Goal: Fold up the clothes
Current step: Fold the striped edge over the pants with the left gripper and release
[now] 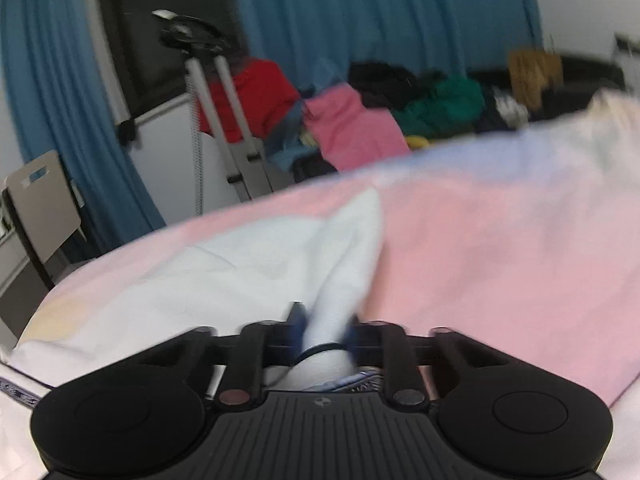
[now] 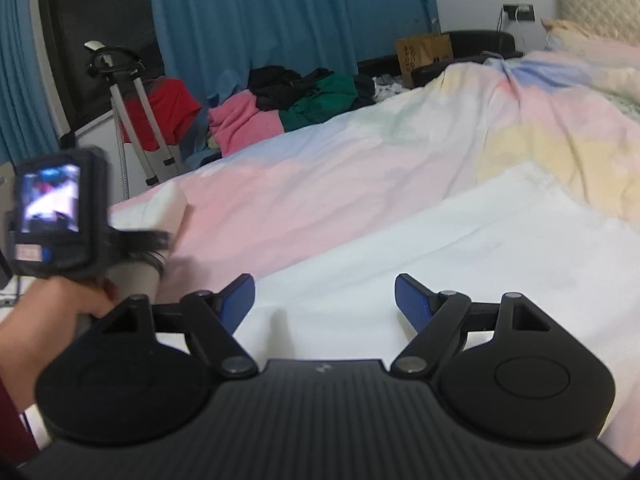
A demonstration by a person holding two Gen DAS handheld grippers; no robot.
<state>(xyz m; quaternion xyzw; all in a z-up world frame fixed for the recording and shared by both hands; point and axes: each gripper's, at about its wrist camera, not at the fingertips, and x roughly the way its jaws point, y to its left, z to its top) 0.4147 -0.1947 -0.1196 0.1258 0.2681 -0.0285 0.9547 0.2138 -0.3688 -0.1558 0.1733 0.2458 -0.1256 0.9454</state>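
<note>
Pinching one white garment (image 1: pixel 256 264): left gripper (image 1: pixel 325 330) clamped; right gripper (image 2: pixel 325 300) wide, empty.

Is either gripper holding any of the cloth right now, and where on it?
The left gripper is shut on a bunched edge of the white garment, lifting it off the bed. The right gripper is open above the garment, holding nothing.

Support: a bed (image 2: pixel 320 184) covered by a pastel sheet in pink, blue, yellow and white patches.
On it, near edge: a white garment (image 2: pixel 460 240) lying spread at 5 o'clock in the right wrist view.
On it, far end: a pale pillow (image 2: pixel 576 36) at 1 o'clock.
Wrinkles: the sheet bunches toward 2 o'clock.
Left wrist view: white cloth (image 1: pixel 240 264) lies on the pink sheet (image 1: pixel 500 240).
</note>
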